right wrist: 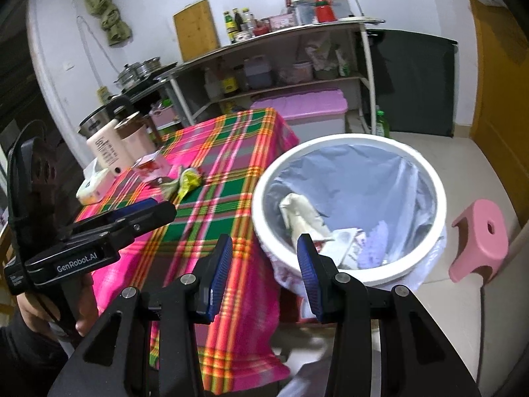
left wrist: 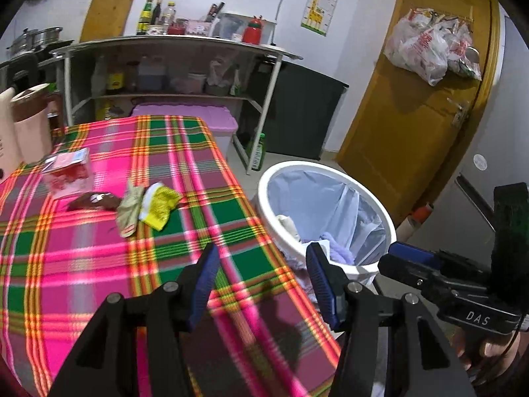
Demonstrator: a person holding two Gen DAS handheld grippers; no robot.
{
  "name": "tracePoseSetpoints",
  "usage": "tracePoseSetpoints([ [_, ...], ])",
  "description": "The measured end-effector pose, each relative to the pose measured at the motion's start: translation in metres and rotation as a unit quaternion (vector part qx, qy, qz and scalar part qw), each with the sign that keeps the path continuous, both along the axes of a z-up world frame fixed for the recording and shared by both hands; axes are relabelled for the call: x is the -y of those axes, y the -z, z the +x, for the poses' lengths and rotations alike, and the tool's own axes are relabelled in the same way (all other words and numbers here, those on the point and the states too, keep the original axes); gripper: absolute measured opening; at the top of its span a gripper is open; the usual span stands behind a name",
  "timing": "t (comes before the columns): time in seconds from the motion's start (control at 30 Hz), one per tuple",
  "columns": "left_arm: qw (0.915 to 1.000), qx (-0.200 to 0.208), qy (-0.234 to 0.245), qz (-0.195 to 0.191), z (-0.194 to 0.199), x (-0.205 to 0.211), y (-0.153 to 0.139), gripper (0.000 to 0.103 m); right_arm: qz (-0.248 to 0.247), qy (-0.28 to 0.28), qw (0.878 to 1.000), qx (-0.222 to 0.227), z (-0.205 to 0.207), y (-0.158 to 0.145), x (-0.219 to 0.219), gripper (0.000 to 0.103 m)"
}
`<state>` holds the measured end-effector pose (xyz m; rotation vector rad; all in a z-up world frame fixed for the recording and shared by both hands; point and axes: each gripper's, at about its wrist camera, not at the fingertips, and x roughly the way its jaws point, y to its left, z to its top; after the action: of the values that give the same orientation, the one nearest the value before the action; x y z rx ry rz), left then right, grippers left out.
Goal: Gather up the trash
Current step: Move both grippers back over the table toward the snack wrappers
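Left gripper [left wrist: 263, 284] gapes empty above the tablecloth, yellow wrapper [left wrist: 161, 205] well ahead to its left

Woven cloth tablecloth [left wrist: 99, 264]; plastic bin [left wrist: 391, 231]

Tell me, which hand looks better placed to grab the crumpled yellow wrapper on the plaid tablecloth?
Probably the left. The open left gripper faces the crumpled yellow wrapper over the table, while the open right gripper hangs by the white bin.
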<state>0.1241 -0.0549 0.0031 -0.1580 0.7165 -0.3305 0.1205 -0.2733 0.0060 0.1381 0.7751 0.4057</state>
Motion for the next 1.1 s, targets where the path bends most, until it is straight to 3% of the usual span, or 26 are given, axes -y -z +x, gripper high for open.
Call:
tracePoseSetpoints([
  [0.57,0.9975,-0.005,-0.07,-0.004,-0.022,-0.053,0.008,0.057,-0.001,-0.053,0.999,-0.006,-0.003,0.001,-0.044,0.042],
  [1.1,0.9941,-0.012,-0.108,0.005,0.001,-0.084,0.017,0.057,-0.003,-0.072,0.997,-0.013,0.019,0.006,-0.068,0.042],
])
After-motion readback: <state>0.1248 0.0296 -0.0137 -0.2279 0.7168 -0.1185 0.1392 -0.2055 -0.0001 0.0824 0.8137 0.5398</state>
